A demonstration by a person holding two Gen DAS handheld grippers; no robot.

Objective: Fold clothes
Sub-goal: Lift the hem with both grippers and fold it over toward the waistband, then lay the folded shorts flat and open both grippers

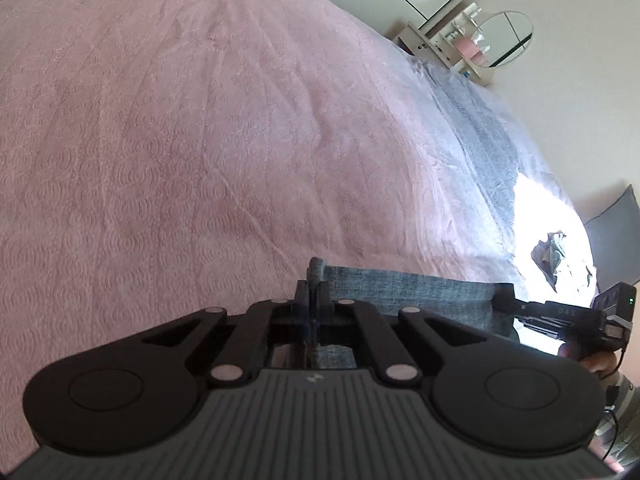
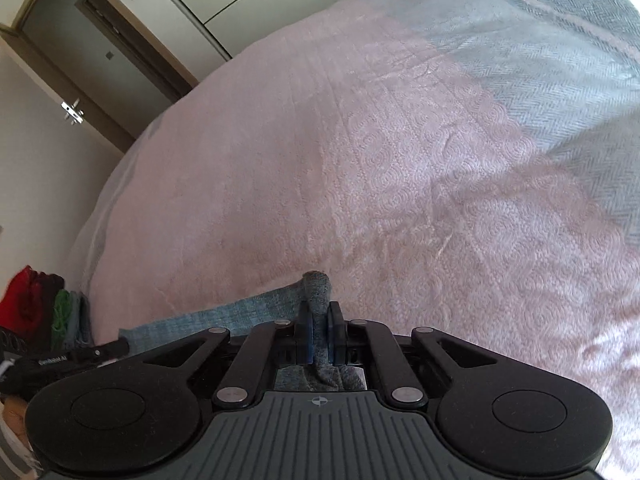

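- Nearest the lens in the left wrist view is the left gripper (image 1: 314,294), its jaws closed on a pinched-up corner of a blue-grey garment (image 1: 400,294); a small tuft of cloth pokes out above the fingertips.
- Nearest the lens in the right wrist view is the right gripper (image 2: 319,316), likewise clamped on a bunched corner of the same garment (image 2: 224,316), with cloth showing between the blue pads (image 2: 306,330).
- The garment is stretched as a band between the two grippers, so its long axis runs from one to the other, straight across the near edge of the pink bedspread (image 1: 200,140).
- From the left gripper the cloth runs off to the right, ending at the right gripper (image 1: 506,298) seen side-on, held by a hand (image 1: 600,360).
- From the right gripper it runs off to the left toward the left gripper (image 2: 118,347).
- Both grippers point down and across the bedspread (image 2: 380,160), whose open pink surface lies ahead of the held edge. How much cloth hangs below the grippers cannot be seen.
- Judgement: each hand holds one end, neither is nearer, and the fold or lay-down likely calls for carrying the held edge forward over the bedspread with both hands level.
- At the bedspread's left edge a stack of folded clothes (image 2: 44,312) sits low down; beyond its right side a dark crumpled cloth (image 1: 552,252) lies in glare.
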